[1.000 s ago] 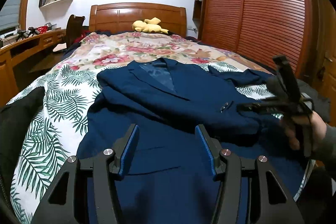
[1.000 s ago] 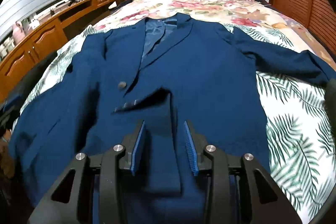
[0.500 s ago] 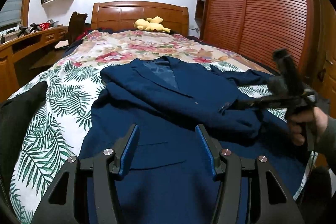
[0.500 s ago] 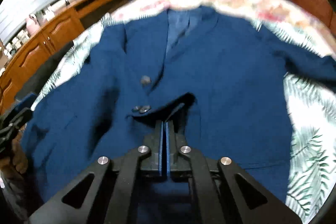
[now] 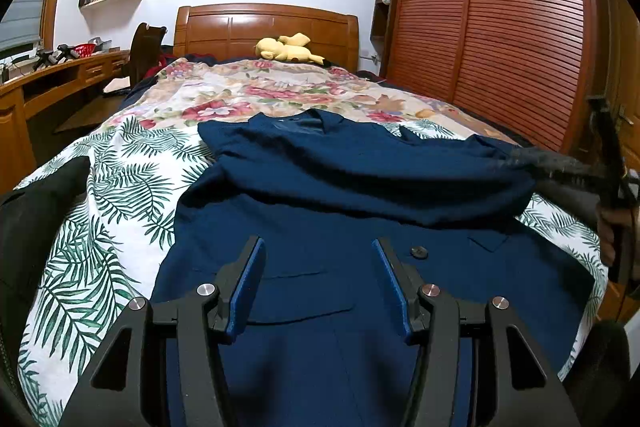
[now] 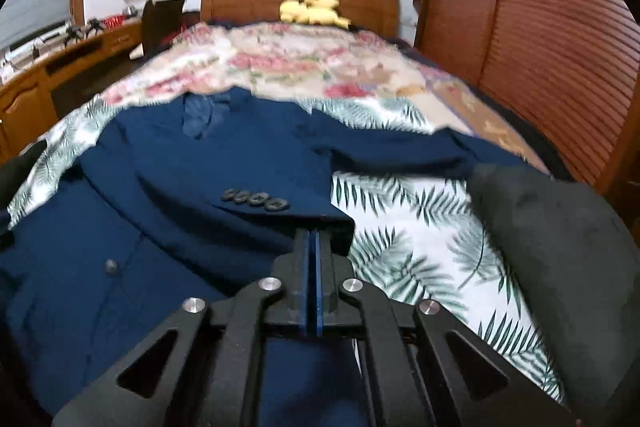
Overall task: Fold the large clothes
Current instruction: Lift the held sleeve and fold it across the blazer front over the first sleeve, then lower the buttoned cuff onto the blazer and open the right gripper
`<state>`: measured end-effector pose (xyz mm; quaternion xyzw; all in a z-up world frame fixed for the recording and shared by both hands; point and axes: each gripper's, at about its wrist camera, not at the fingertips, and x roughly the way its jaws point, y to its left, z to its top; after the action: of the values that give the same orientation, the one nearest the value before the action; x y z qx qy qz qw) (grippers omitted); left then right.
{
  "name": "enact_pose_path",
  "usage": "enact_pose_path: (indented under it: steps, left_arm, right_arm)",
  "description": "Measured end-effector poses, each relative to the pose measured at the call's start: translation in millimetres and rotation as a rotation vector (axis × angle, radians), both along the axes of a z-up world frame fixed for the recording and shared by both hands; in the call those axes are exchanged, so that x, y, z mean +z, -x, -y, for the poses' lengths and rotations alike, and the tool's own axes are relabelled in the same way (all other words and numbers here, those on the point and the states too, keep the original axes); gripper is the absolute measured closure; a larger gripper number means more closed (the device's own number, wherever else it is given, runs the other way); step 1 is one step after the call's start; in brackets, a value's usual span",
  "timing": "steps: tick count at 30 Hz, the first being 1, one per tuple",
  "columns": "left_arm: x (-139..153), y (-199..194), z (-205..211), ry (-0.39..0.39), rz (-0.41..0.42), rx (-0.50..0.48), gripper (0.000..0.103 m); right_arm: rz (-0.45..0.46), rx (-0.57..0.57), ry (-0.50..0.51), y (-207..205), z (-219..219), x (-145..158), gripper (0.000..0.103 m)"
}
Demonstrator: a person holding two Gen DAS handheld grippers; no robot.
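The right hand-held gripper [image 6: 311,239] is clamped on the cuff of the dark navy wool suit jacket [image 5: 352,211], which is spread on the leaf-print bed cover [image 5: 120,195]. The left hand-held gripper [image 5: 320,283] hangs apart over the near hem. The cloth looks soft, fairly heavy; edges and cuffs offer the best hold.

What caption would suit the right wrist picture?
Right gripper pinches the blue jacket's sleeve cuff above the leaf-print bedspread.

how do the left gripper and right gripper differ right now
The left gripper stands open above the blue blazer, pinching nothing; the right gripper is shut on the blazer's sleeve cuff, lifting it across. Both have black frames with blue pads.
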<state>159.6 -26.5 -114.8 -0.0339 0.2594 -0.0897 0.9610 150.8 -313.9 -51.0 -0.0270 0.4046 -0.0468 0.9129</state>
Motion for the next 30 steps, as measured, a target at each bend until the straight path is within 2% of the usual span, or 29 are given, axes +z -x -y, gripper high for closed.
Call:
enact_pose_path:
  steps: [2, 3, 4, 7, 9, 11, 15, 18, 23, 26, 27, 30]
  left_arm:
    - [0, 0, 1, -0.004, 0.001, -0.001, 0.046]
    - [0, -1, 2, -0.006, 0.001, -0.001, 0.046]
    - [-1, -1, 2, -0.008, 0.0, -0.001, 0.046]
    - [-1, -2, 3, -0.008, -0.003, -0.003, 0.046]
    - [-1, -3, 3, -0.007, -0.003, -0.004, 0.046]
    - [-1, -4, 3, -0.008, -0.003, -0.005, 0.046]
    - [-2, -4, 4, -0.009, -0.002, -0.011, 0.046]
    - [-2, -5, 4, -0.005, -0.002, -0.014, 0.046]
    - [-4, -6, 5, -0.008, -0.004, -0.024, 0.046]
    - [-5, -7, 5, -0.013, -0.005, -0.029, 0.046]
    - [-5, -8, 5, -0.014, -0.005, -0.031, 0.046]
    - [-5, -8, 5, -0.014, -0.004, -0.031, 0.046]
  right_arm:
    - [-0.044, 0.004, -0.01, 1, 4, -7, 0.1]
    - [-0.037, 0.005, -0.003, 4, 2, -6, 0.087]
    - [-0.024, 0.009, 0.011, 6, 1, -5, 0.068]
    - [0.008, 0.025, 0.023, 4, -2, 0, 0.042]
    - [0.008, 0.038, 0.02, 3, -2, 0, 0.036]
    - [-0.005, 0.055, 0.008, 2, -1, -5, 0.036]
    - [-0.091, 0.072, -0.023, -3, 2, -30, 0.036]
    - [-0.167, 0.083, -0.042, -11, 1, -52, 0.05]
    - [-0.223, 0.035, -0.074, -23, 12, -72, 0.058]
    - [-0.225, 0.043, -0.116, -26, 17, -75, 0.077]
    - [-0.211, 0.057, -0.109, -24, 16, -72, 0.089]
    - [-0.165, 0.087, -0.112, -17, 11, -58, 0.095]
